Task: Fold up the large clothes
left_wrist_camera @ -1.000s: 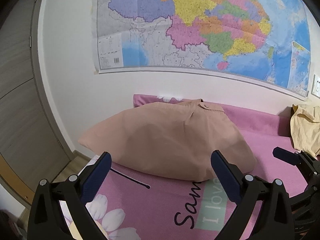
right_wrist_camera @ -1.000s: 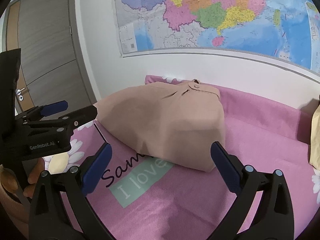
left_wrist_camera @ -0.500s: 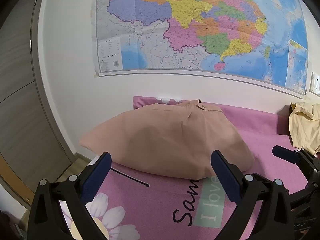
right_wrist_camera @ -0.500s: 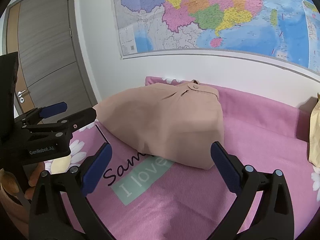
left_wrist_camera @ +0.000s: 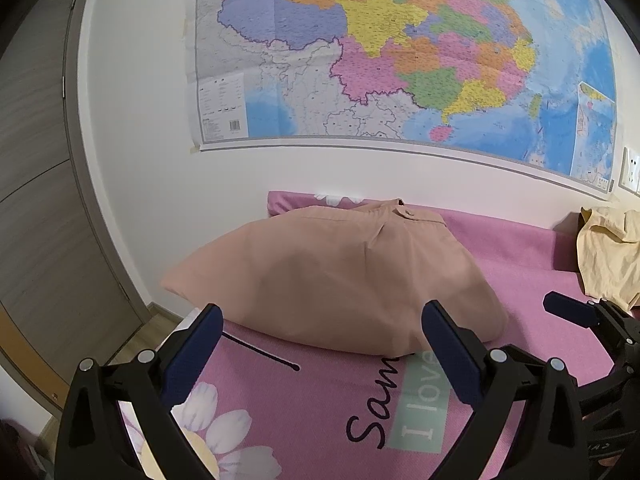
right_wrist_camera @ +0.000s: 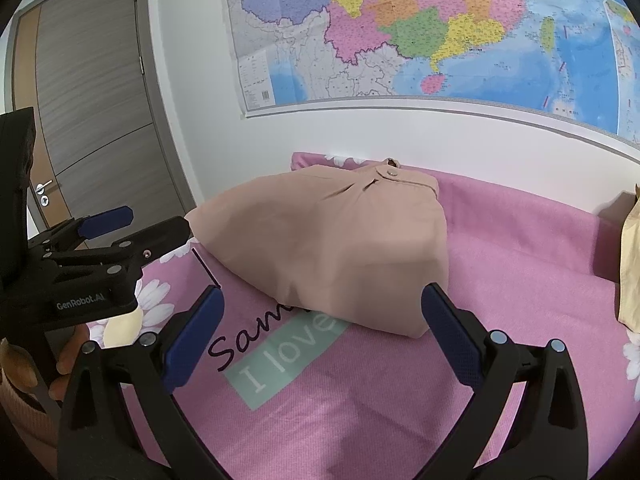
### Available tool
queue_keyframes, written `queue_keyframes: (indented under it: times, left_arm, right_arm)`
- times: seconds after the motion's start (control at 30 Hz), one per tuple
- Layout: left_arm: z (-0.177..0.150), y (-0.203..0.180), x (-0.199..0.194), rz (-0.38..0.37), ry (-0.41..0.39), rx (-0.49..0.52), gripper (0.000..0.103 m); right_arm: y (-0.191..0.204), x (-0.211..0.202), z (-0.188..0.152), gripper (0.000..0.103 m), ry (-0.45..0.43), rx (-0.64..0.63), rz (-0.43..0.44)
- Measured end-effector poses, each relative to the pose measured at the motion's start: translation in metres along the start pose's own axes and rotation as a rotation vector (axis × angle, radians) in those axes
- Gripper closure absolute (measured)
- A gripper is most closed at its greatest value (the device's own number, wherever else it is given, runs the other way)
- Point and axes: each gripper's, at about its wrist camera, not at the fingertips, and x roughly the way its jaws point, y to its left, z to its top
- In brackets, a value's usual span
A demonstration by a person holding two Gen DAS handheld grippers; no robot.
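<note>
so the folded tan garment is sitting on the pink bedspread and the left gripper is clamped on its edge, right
Not quite. The folded tan garment does sit on the pink bedspread, but the left gripper is open and short of it, holding nothing; the left wrist view shows this.

Bare bedspread [right_wrist_camera: 400, 392] before folded garment [right_wrist_camera: 340, 248]

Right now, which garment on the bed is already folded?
The tan garment near the wall, a neat folded bundle; the yellow garment at the right edge lies crumpled.

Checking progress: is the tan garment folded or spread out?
Folded: the tan garment lies as a compact bundle on the pink bed cover, waistband button on top.
</note>
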Motion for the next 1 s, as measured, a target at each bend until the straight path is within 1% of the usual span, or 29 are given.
queue_keyframes:
  times: [0.53, 0.73, 1.0]
  left_arm:
    - [-0.003, -0.001, 0.003, -0.012, 0.011, -0.001, 0.007]
    - [-0.007, -0.006, 0.002, -0.015, -0.005, 0.036, 0.007]
    - [-0.011, -0.007, 0.009, -0.036, 0.043, 0.017, 0.007]
  right_arm:
    - [0.002, 0.0, 0.0, 0.006, 0.002, 0.014, -0.003]
    - [0.003, -0.001, -0.001, 0.006, 0.007, 0.02, -0.008]
    - [0.002, -0.003, -0.004, 0.006, 0.014, 0.026, -0.014]
